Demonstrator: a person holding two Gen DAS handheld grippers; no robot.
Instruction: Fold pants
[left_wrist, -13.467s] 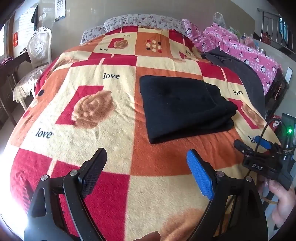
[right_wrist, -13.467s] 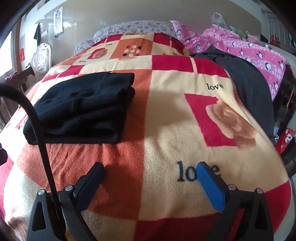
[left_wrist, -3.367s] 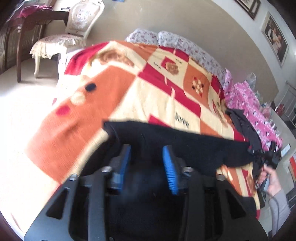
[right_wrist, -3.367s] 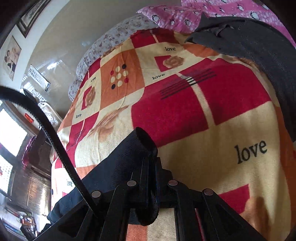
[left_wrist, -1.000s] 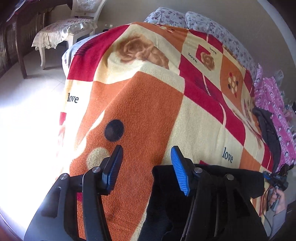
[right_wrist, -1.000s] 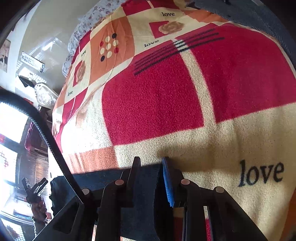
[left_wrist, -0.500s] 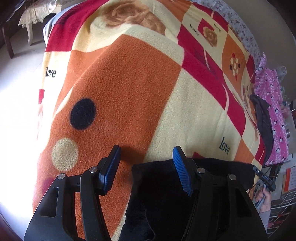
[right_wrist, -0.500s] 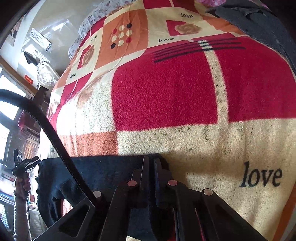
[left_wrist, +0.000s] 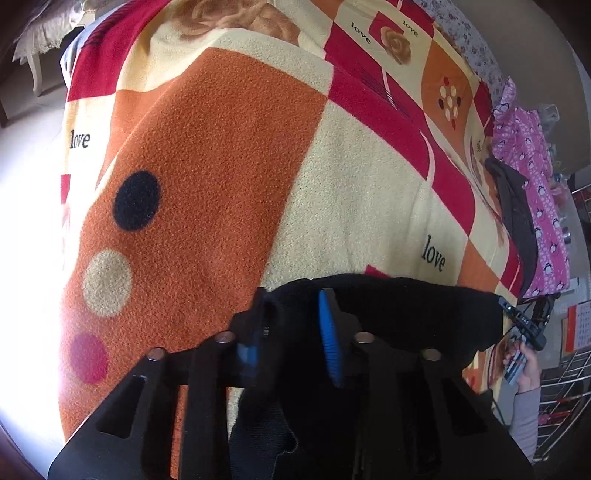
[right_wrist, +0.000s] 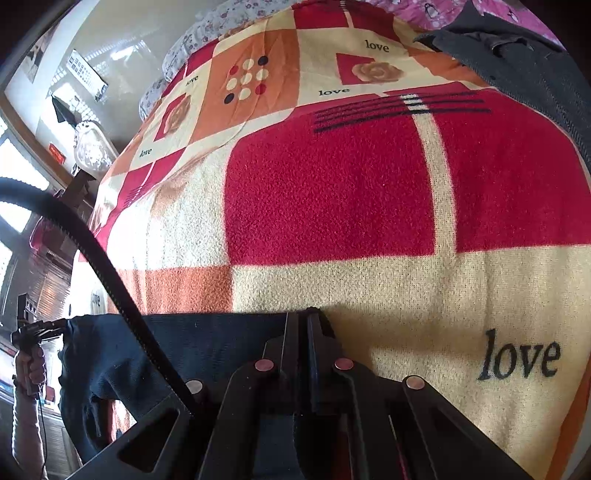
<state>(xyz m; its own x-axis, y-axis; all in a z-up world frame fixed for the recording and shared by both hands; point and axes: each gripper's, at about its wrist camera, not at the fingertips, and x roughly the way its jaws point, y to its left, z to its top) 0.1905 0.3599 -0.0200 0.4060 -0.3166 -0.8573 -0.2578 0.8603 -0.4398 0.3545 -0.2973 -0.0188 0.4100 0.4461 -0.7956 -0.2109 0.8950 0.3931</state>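
— Pants (left_wrist: 406, 314), black knit ones, stretched along the near edge of the patchwork blanket (left_wrist: 229, 155). See how the top hem runs straight across, from one hand to the other?

— I see it. So the long axis lies sideways between the two grippers, not out toward the pillows.

— Right. The right gripper (right_wrist: 303, 317) is clenched on its corner of the hem; the fingers are pressed together with cloth pinched between them.

— And the left gripper (left_wrist: 291, 317)?

— Its jaws are closing now. The other corner of the hem sits between the blue pad and the dark finger, but there's a gap showing, so I wouldn't call that a firm pinch yet.

— Which way is the free cloth from them?

— Behind and below the jaws, hanging off the bed edge toward the person. All the bare blanket lies ahead of both grippers.

— So whatever comes next, both ends must travel together.

— I'd think so, carried forward over the bed. If the left corner isn't caught properly, that end would likely sag and the hem would go crooked.
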